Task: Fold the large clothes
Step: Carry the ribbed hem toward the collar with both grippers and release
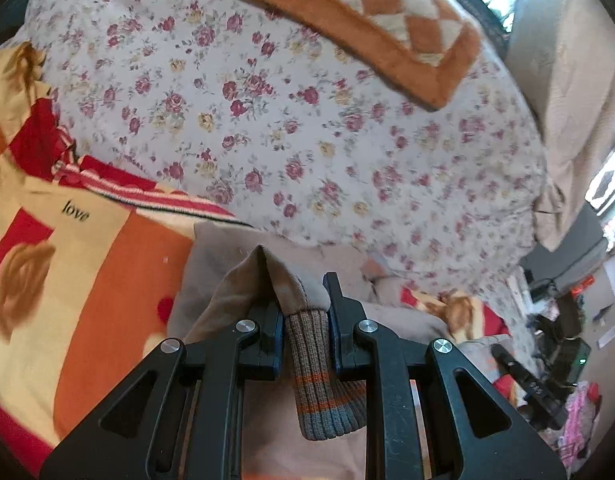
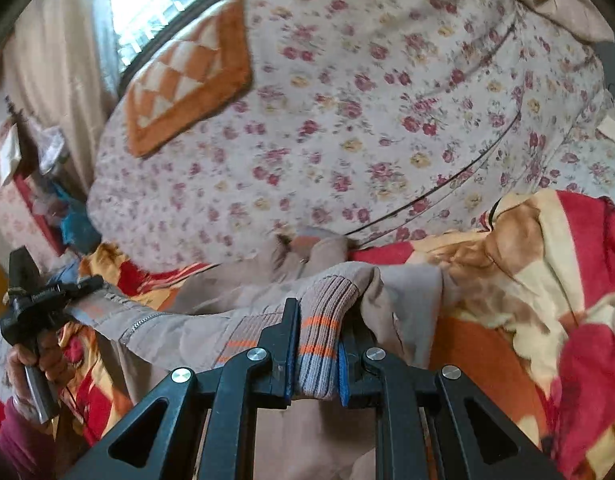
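The taupe jacket (image 2: 195, 320) is held at two places along its ribbed, orange-striped band. In the left wrist view the left tongs (image 1: 305, 316) are seen clamped narrowly on a ribbed cuff or hem end (image 1: 319, 380), which hangs down between the jaws at the lower centre of the frame, while the plain fabric rises in a peak just above them. In the right wrist view the right tongs (image 2: 317, 356) are seen clamped on another stretch of the ribbed band (image 2: 327, 312), again at the lower centre.

From the right tongs the garment runs away toward the lower left of the frame, its zip (image 2: 141, 322) lying along that line, to where the other gripper is held in the person's hand (image 2: 31, 364) at the left edge. The long axis of the held edge is therefore judged to lie across between the two tongs, sagging a little rather than taut.

The rest of the jacket is draped below and ahead onto the orange and red blanket (image 1: 87, 280), with the floral bedcover (image 1: 307, 140) beyond it in the upper half of both frames. The coming move is judged to turn on carrying this held edge forward, both tongs being about equally near it.
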